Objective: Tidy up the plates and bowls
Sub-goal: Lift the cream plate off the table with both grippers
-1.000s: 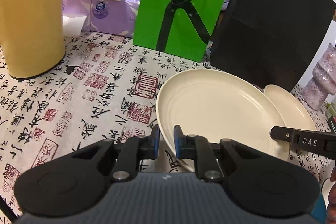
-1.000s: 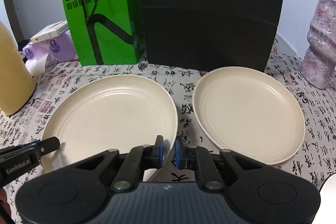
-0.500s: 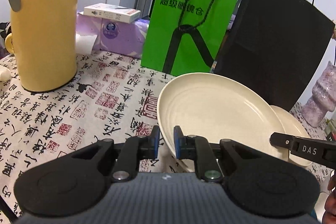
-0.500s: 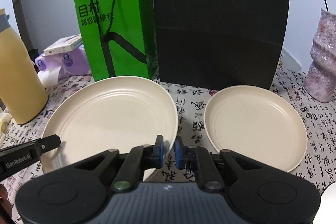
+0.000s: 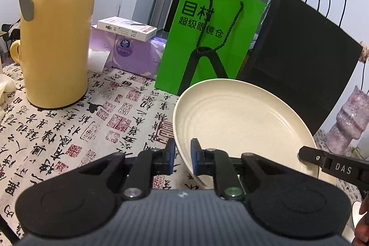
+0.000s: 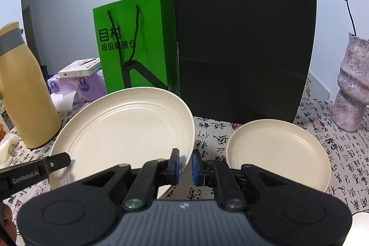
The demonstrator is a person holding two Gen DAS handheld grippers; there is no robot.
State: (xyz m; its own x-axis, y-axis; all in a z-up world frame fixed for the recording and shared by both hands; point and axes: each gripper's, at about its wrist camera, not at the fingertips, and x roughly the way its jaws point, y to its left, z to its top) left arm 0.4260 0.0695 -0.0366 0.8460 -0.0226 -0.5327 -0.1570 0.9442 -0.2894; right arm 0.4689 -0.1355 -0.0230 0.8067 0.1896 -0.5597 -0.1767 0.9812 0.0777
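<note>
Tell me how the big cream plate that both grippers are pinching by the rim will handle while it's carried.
The big cream plate probably stays stiff: it keeps its shape, tilted, held only at two rim spots by the left gripper and right gripper. Its smooth matte surface may slip in such narrow pinches. It looks thin, so likely light.

Large plate (image 6: 124,130) sitting raised off tablecloth (image 5: 69,130), gripped at near rim from both sides. Small plate (image 6: 276,153) lying on cloth to its right, apart. Two paper bags (image 6: 242,50) standing side by side behind plates. Jug (image 5: 57,38) standing far left; vase (image 6: 352,89) standing far right.
</note>
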